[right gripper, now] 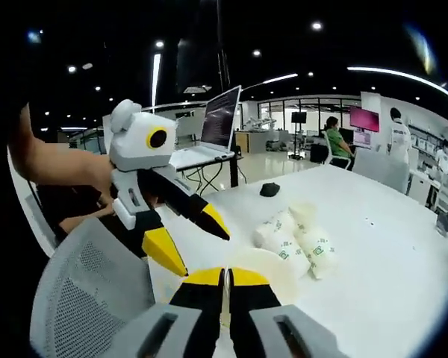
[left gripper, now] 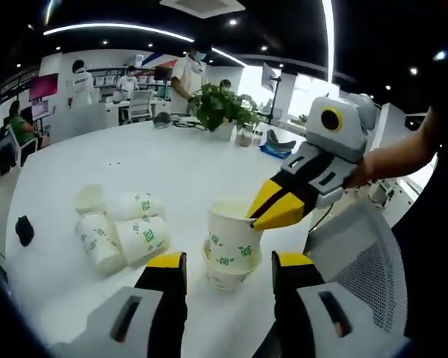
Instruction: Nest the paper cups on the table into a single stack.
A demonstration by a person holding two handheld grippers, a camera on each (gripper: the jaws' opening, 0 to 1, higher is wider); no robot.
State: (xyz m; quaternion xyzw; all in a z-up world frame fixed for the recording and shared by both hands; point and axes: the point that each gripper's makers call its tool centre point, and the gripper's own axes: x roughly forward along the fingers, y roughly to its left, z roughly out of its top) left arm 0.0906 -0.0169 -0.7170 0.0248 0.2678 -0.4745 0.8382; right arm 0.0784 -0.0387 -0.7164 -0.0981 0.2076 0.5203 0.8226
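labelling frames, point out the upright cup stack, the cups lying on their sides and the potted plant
upright cup stack [left gripper: 231, 250]: left gripper view, side wall of the top cup.
cups lying on their sides [left gripper: 138, 239]: left gripper view, wall of the nearest cup.
potted plant [left gripper: 222, 108]: left gripper view, its leaves.

So in the left gripper view the table [left gripper: 172, 160] runs across the middle of the frame. Low centre, an upright cup [left gripper: 234, 235] sits nested in another cup [left gripper: 225, 277], right between the left claw [left gripper: 229, 270] tips at the bottom. The right claw [left gripper: 266, 209] comes in from the right, pinched on that upper cup's rim. Left of them, a bunch of cups [left gripper: 121, 227] lies on its side on the table. A potted plant [left gripper: 222, 109] stands at upper centre, far end of the table. A mesh chair [left gripper: 358, 261] is at lower right.
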